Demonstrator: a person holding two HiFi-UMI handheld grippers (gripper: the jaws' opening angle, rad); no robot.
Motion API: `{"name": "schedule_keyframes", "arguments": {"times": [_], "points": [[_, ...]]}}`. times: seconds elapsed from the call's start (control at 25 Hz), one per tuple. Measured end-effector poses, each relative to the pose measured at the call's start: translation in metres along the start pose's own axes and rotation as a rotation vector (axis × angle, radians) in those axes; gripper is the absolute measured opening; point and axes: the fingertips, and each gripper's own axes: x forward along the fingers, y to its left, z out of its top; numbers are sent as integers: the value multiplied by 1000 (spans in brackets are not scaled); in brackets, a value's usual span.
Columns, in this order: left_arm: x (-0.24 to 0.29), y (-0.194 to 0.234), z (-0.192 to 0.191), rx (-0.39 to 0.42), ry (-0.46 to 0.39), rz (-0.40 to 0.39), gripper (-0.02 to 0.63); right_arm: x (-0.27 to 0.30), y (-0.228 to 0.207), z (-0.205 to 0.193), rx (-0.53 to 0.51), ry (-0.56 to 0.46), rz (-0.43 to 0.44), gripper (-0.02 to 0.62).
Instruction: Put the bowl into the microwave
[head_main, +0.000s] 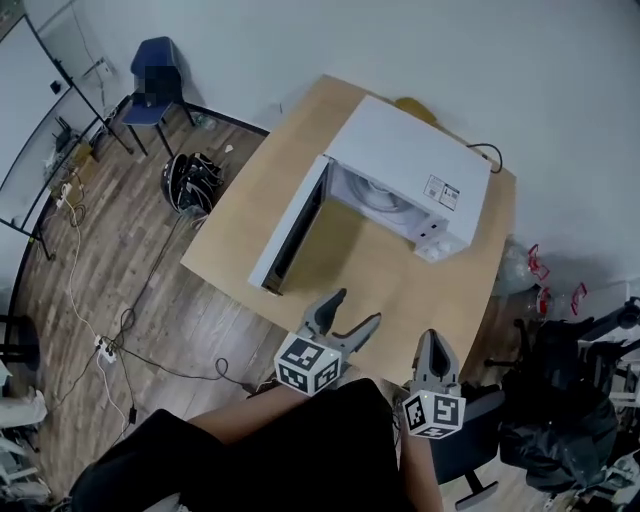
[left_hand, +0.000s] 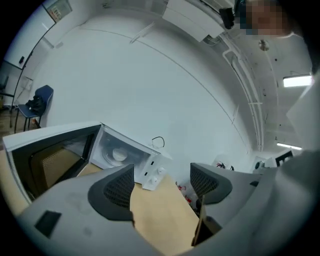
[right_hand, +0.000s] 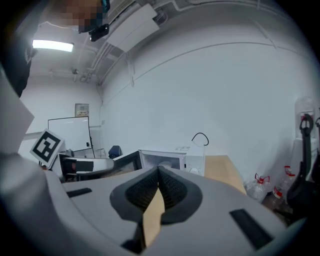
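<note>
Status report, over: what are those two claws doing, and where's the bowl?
Left gripper open, empty. Right gripper shut, empty. White round bowl seemingly inside the white box-shaped microwave, door wide open. Nothing blocking.

- Office-like lab room: bare white walls (head_main: 420, 40), wood-plank floor (head_main: 120, 230).
- Whiteboard (head_main: 22, 130) on a stand, blue chair (head_main: 155, 75).
- Loose cables (head_main: 75, 290) and power strip (head_main: 105, 350) on the floor.

White, smooth-cased microwave (head_main: 405, 150) on a matt, pale wood table (head_main: 420, 290).
Brown wood-plank floor (head_main: 110, 270); left gripper (left_hand: 161, 172) in matt grey plastic.
</note>
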Motion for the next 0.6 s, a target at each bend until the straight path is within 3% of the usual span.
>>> {"name": "schedule_keyframes", "arguments": {"times": [0.12,0.24,0.32,0.48,0.6], "points": [[-19,-31,3,104,-27,-4,323,-20,-3,14,63,-37,3,60],[-42,-63,10,196,-56,7,126,-52,5,37,66,-96,53,60],[-57,-90,13,230,-74,-2,45,-78,12,49,-3,-121,71,60],[-91,-143,4,265,-118,17,12,-132,10,42,-17,-124,51,60],[-103,-174,-14,296,-100,42,12,-166,0,28,-7,-120,24,60]]}}
